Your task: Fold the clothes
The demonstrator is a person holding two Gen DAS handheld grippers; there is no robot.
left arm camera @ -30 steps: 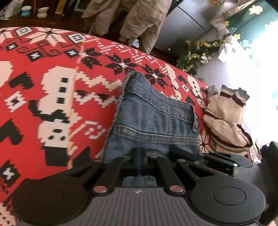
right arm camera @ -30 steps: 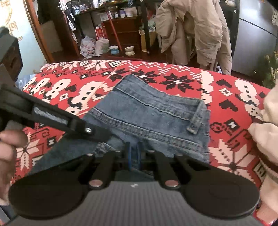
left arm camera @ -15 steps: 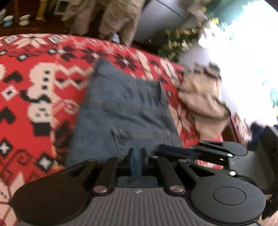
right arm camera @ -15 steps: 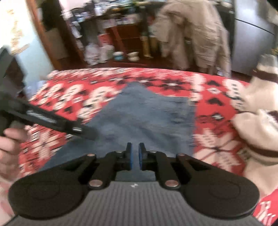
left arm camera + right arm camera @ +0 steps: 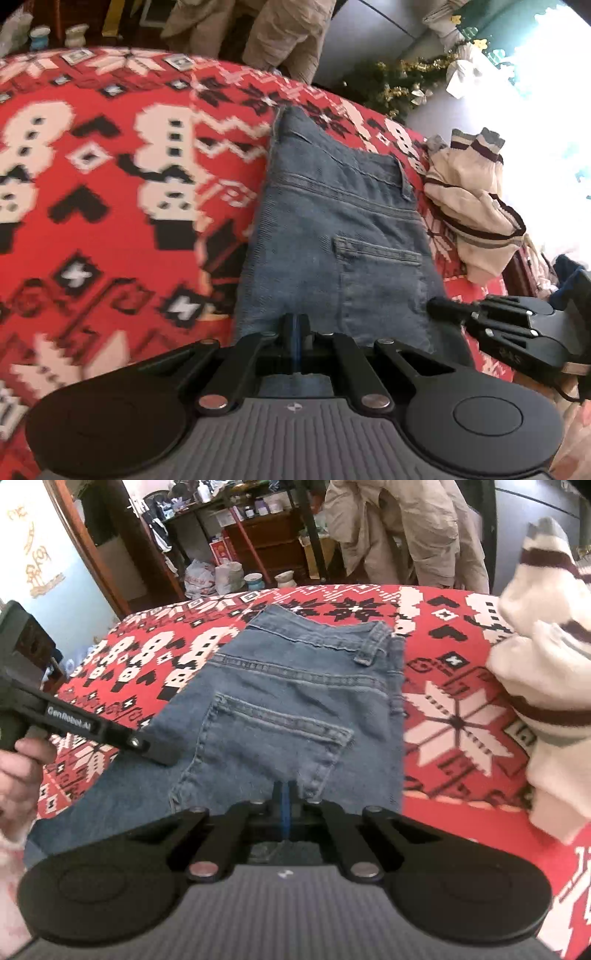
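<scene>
Blue jeans (image 5: 332,229) lie flat on the red patterned cover (image 5: 110,221), waistband far, back pocket up. My left gripper (image 5: 295,325) is shut, its tips low over the near part of the denim; I cannot tell whether any fabric is pinched. In the right wrist view the jeans (image 5: 288,686) fill the middle. My right gripper (image 5: 284,794) is closing, its jaws drawn together just below the pocket with no fabric visible between them. The left gripper (image 5: 147,746) reaches in from the left onto the denim. The right gripper (image 5: 439,306) shows at the jeans' right edge.
A cream sweater with maroon stripes (image 5: 472,206) is heaped to the right of the jeans, close to the right gripper (image 5: 546,664). A hand (image 5: 18,768) grips the left tool. Beige coats (image 5: 406,528), shelves and a tinselled tree (image 5: 388,85) stand beyond the far edge.
Both grippers have drawn back along the jeans toward the near edge, so the back pocket has come into view. The right jaws parted slightly, then came together again. The jeans' far end stayed put.
</scene>
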